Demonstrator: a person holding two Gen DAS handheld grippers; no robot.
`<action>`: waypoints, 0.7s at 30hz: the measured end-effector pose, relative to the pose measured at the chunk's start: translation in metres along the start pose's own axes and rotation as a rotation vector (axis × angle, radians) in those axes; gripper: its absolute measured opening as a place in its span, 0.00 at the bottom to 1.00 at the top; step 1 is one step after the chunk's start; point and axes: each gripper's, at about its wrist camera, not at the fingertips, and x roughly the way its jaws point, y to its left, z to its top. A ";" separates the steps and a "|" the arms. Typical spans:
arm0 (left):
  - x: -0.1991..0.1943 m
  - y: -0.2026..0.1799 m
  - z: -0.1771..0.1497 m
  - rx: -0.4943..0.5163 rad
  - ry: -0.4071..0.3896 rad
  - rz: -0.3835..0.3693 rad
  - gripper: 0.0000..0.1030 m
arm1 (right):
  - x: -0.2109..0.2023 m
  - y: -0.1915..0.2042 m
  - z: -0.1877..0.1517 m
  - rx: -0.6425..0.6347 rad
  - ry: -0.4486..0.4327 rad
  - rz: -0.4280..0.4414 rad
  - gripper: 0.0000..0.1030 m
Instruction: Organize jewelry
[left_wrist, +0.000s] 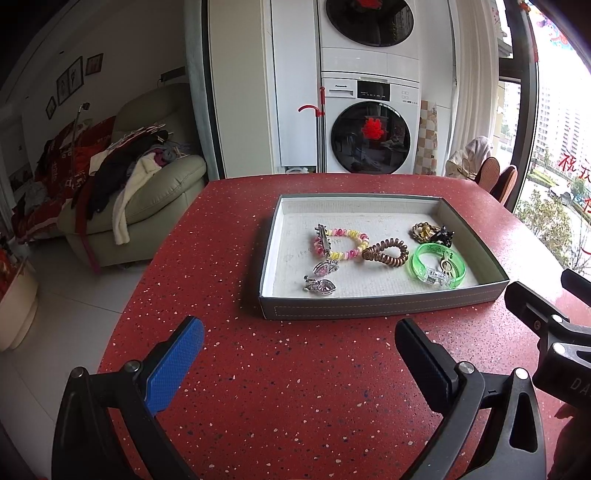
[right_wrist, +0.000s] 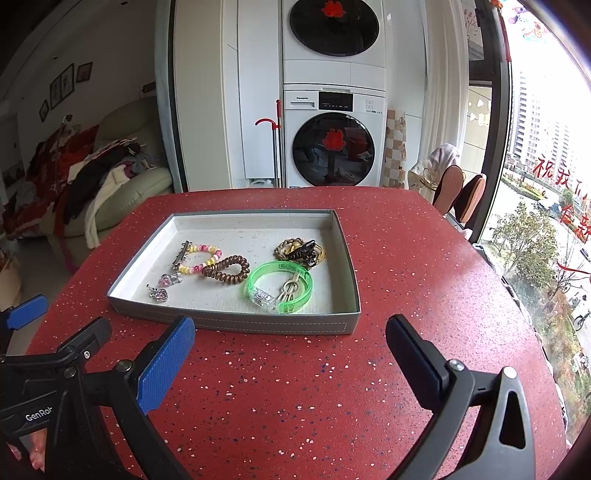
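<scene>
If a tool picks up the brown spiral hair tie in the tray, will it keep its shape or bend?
The brown spiral hair tie is a thin coil lying in a loose loop, so it would probably sag and stretch. It looks light. It touches the beaded bracelet, which might shift too.

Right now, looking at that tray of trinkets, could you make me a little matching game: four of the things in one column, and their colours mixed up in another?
All four lie inside the grey tray on the red table.

Things:
1. bangle
2. coil hair tie
3. beaded bracelet
4. claw clip

Colours:
A. pink and yellow
B. black
C. clear green
D. brown

Pairs: 1-C, 2-D, 3-A, 4-B
</scene>
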 end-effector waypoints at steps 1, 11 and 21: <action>0.000 0.000 0.000 -0.001 0.001 0.000 1.00 | 0.000 0.000 0.000 0.000 0.000 0.001 1.00; 0.000 0.000 0.000 -0.002 0.002 -0.001 1.00 | 0.000 0.001 0.001 -0.001 0.000 0.001 1.00; 0.000 0.001 0.000 -0.002 0.002 -0.001 1.00 | -0.001 0.001 0.001 -0.001 -0.002 -0.001 1.00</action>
